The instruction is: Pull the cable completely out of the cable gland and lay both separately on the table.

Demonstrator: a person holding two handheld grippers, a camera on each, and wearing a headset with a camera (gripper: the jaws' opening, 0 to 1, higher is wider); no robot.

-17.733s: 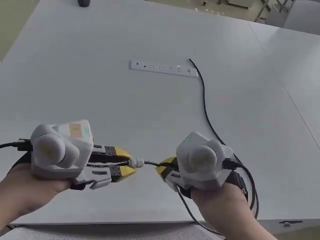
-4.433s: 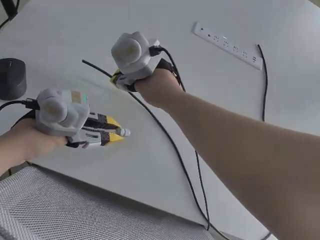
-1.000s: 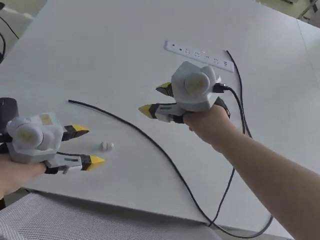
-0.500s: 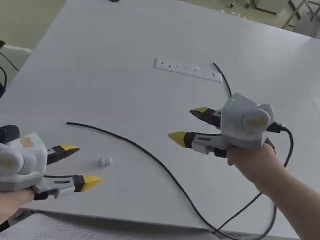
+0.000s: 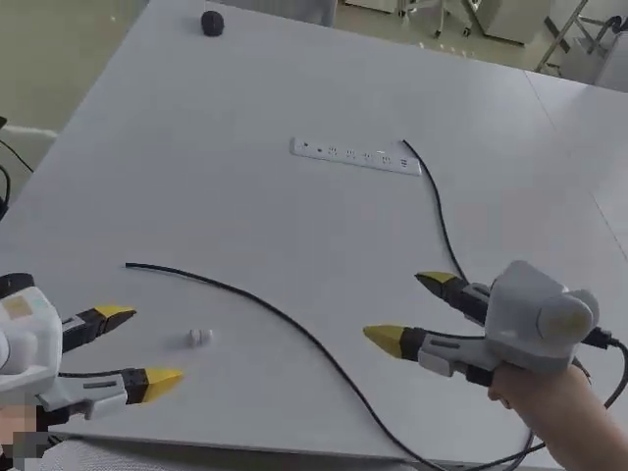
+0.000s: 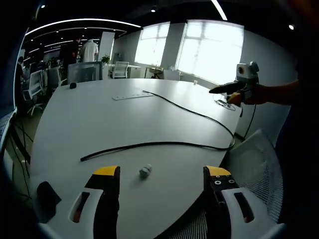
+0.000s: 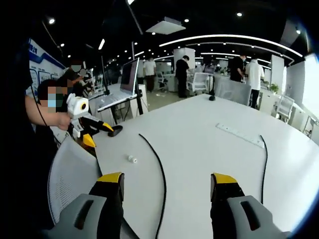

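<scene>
Cable [image 6: 159, 143] lies on surface [image 5: 294, 226], clear of gland [image 5: 199, 338], which rests apart from it near the front edge. Left tool [image 5: 152, 343] and right tool [image 5: 394, 306] both wide, empty. Risk: left tool brushes gland and rolls it off; overhanging cable may slide.

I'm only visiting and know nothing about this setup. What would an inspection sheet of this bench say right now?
Surface: white table, no spills seen.
Job's things: black cable lies loose on the table; small white cable gland lies apart from it.
Clutter: power strip; dark round object at the far end.
Claws: left claw open, empty; right claw open, empty.
Cables: the power strip's cord runs toward the near edge.
Surroundings: office desks, chairs, people standing.
</scene>
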